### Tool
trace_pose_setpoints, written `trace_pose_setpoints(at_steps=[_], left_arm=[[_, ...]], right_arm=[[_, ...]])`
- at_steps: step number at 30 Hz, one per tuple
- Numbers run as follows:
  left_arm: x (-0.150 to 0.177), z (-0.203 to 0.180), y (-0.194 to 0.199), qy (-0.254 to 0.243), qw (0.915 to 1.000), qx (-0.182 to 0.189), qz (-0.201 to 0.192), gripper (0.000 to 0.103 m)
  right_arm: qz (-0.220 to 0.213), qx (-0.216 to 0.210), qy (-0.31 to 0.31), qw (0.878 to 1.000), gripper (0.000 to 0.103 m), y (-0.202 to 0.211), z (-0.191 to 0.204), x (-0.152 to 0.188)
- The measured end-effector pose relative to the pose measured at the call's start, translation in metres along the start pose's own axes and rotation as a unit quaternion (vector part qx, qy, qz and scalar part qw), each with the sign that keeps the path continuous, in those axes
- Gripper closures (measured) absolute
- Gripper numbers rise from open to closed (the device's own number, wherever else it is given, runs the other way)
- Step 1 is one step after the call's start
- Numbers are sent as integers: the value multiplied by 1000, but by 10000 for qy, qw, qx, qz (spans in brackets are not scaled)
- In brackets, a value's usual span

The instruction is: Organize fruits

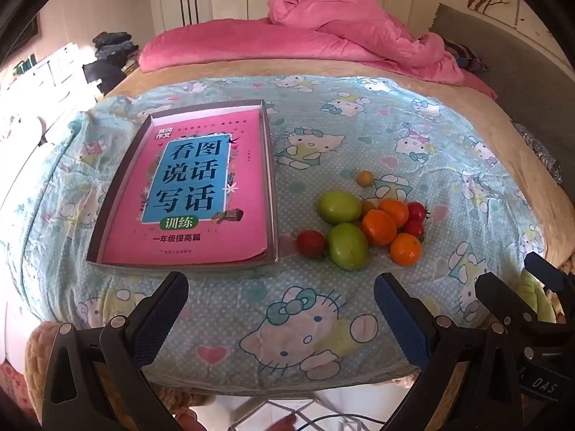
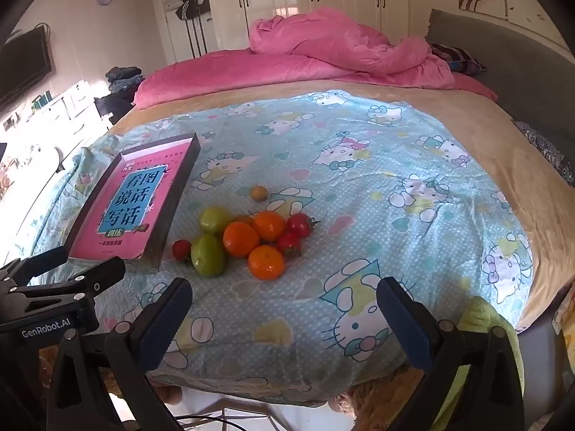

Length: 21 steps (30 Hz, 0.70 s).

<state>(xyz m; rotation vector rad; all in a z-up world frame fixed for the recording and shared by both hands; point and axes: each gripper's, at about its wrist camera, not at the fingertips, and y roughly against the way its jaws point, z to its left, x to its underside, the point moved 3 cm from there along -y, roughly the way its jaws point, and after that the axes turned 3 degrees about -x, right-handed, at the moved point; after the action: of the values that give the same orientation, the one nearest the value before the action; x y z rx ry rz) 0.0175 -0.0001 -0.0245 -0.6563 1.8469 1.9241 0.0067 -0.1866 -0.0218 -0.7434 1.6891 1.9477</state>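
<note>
A heap of fruit lies on the cartoon-cat sheet [image 1: 316, 143]: two green fruits [image 1: 347, 246] [image 2: 207, 255], three oranges [image 1: 378, 227] [image 2: 266, 262], several red tomatoes [image 1: 311, 243] [image 2: 299, 225] and one small yellow fruit [image 1: 365, 178] [image 2: 258, 193] set apart behind. Left of the heap stands a shallow box [image 1: 272, 179] [image 2: 172, 212] with a pink book [image 1: 187, 194] [image 2: 133, 204] lying in it. My left gripper [image 1: 281, 300] hovers open over the near sheet, in front of the box and fruit. My right gripper [image 2: 284, 305] is open too, just short of the heap, with nothing between its fingers.
A rumpled pink quilt [image 1: 323, 36] [image 2: 323, 46] covers the far half of the bed. The bed's near edge [image 2: 269, 391] drops to a white floor. The right gripper's body [image 1: 532, 305] shows at the left view's right edge; the left one's [image 2: 54, 294] at the right view's left.
</note>
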Motion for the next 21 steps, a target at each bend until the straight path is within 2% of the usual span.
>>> trace_pose_setpoints(at_steps=[7, 21], left_arm=[[0, -1, -1, 21, 10000, 56, 5, 0], [1, -2, 2, 9, 9999, 111, -26, 0]], right_arm=[[-29, 114, 86, 9999, 0, 1, -1, 2], [-38, 81, 71, 9999, 0, 1, 1, 0]])
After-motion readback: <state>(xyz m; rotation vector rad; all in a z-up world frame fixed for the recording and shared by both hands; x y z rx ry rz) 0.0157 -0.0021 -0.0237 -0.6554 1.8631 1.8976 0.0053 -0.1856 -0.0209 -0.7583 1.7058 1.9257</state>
